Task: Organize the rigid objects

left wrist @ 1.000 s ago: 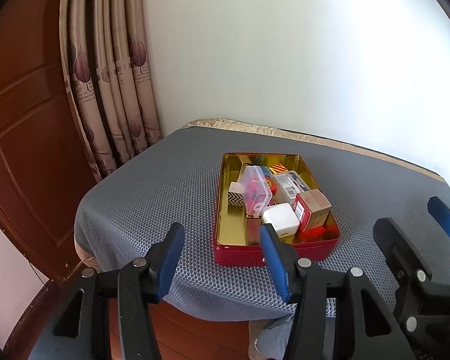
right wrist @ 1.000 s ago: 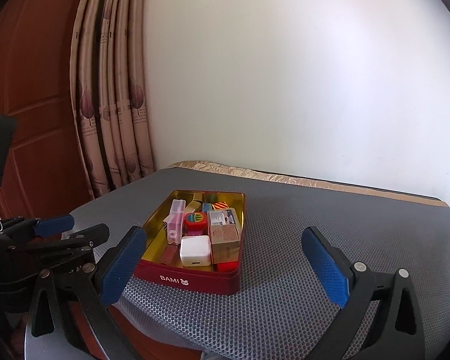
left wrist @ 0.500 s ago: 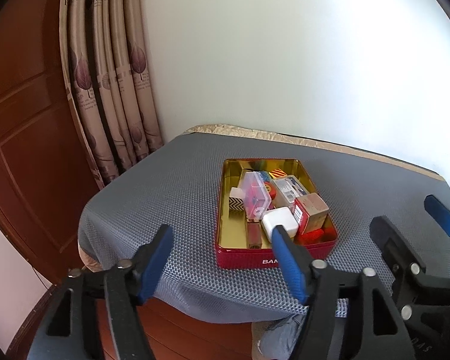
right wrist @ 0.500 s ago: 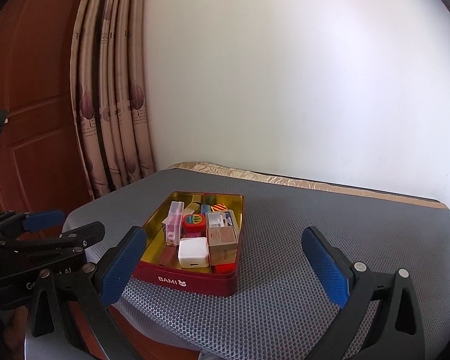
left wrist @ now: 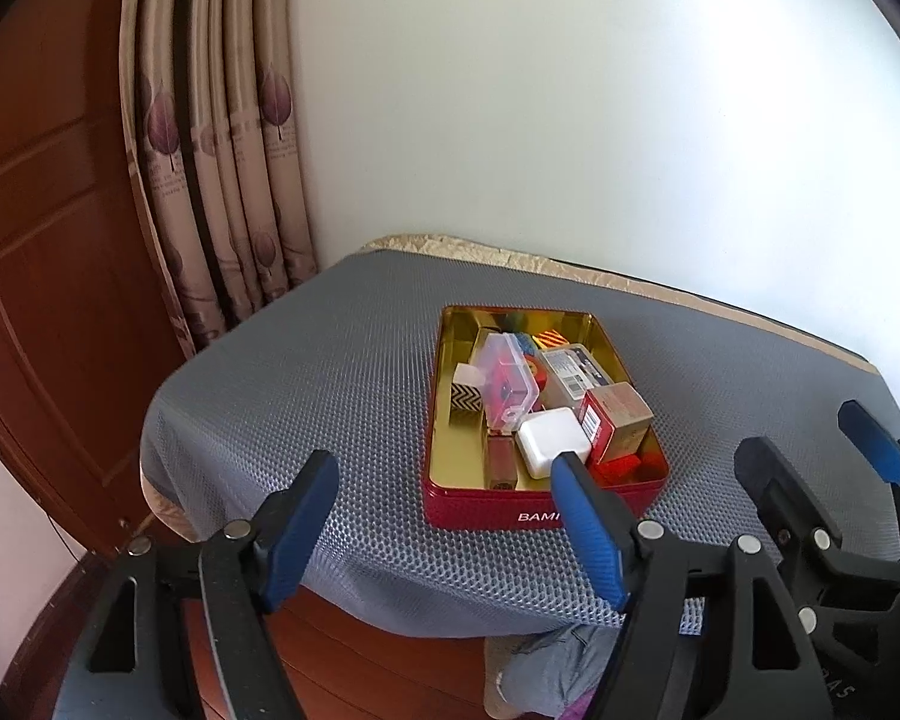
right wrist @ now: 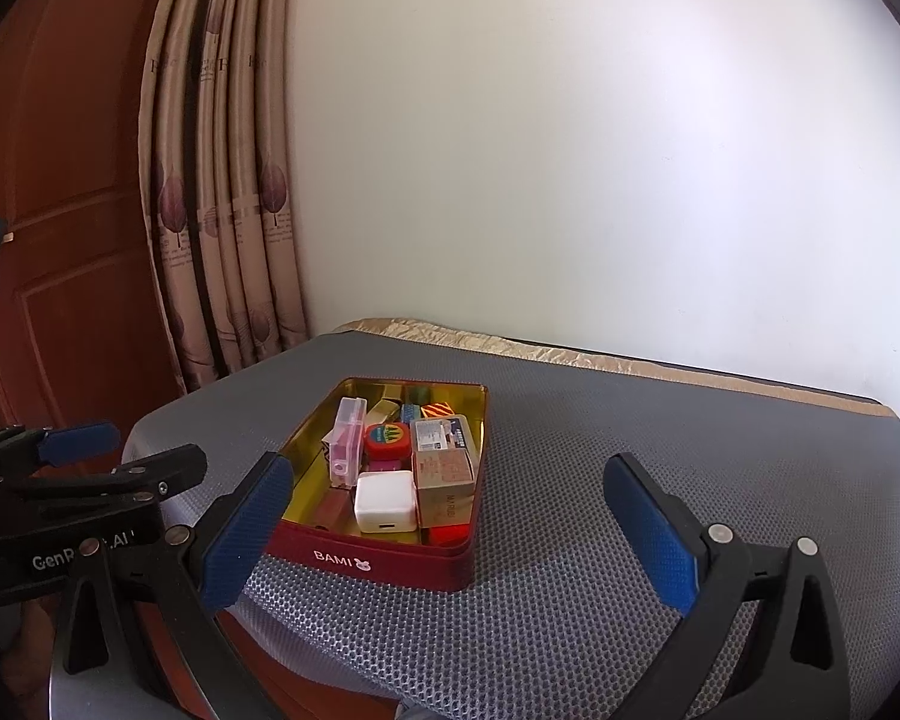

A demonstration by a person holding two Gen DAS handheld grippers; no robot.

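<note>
Your desk (right wrist: 630, 450) (grey mesh cover) has slid lower in both views than a second ago: you've pulled back from the tin (right wrist: 390, 552), so sorting looks finished. Left gripper (left wrist: 444, 516) and right gripper (right wrist: 450, 534) gape wide, empty. The charger (right wrist: 385, 501) sits at the tin's near end; items beneath are hidden.

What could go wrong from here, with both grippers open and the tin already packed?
1. The red tin sits near the table's front edge; a nudge from the left gripper could push it off.
2. The clear plastic case lies tilted on other items, so it may slip if anything is pulled.
3. The white charger is wedged against the cardboard box, leaving little room for fingers.
</note>
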